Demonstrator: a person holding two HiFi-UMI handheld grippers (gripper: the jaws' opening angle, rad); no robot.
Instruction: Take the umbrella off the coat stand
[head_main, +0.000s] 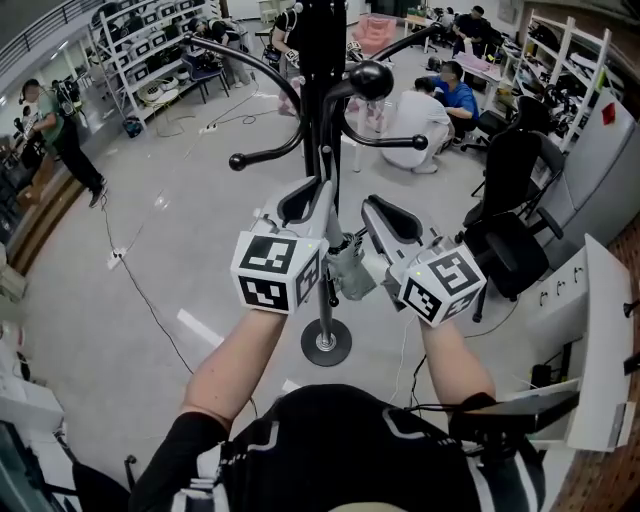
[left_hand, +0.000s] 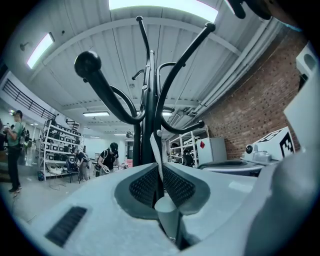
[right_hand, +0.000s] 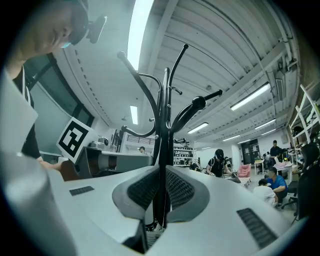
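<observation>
Grey and folded, the umbrella (head_main: 350, 272) is hanging beside the coat stand (head_main: 325, 318) pole at frame centre, left gripper (left_hand: 156, 167) fingers pinching its pale strap (left_hand: 155, 147), right gripper (right_hand: 162, 172) fingers seemingly clamping a thin dark part, likely for unhooking.

The pale grey floor (head_main: 150, 250) carries the round base (head_main: 326, 343) of the coat stand (head_main: 325, 305) (a flat disc, low in the head view). From it, a thin cable (head_main: 140, 295) trails at nine o'clock beside a white tape strip (head_main: 200, 328). A black office chair (head_main: 505, 250) stands at two o'clock and shelving (head_main: 150, 50) at eleven.
</observation>
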